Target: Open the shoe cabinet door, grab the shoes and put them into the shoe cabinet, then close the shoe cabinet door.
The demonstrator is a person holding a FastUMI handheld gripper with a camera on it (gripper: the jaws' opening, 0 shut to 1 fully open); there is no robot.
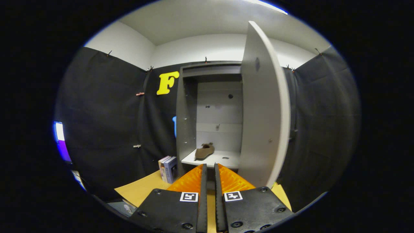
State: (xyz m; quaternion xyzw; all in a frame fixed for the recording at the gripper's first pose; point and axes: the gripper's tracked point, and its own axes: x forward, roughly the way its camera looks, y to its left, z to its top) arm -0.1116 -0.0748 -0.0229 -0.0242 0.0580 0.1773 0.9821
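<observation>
Ahead, the shoe cabinet stands with its door swung open, a brown shoe lying on its shelf. Empty fingers sit nearly clenched above the counter, near some books.

The shoe cabinet stood open beyond the nearly closed fingers of the gripper, which held nothing; its door swung out on the right, walling off that side; a brown shoe occupied the left of the bottom shelf, the right part bare; books stood on the table left of the opening.
</observation>
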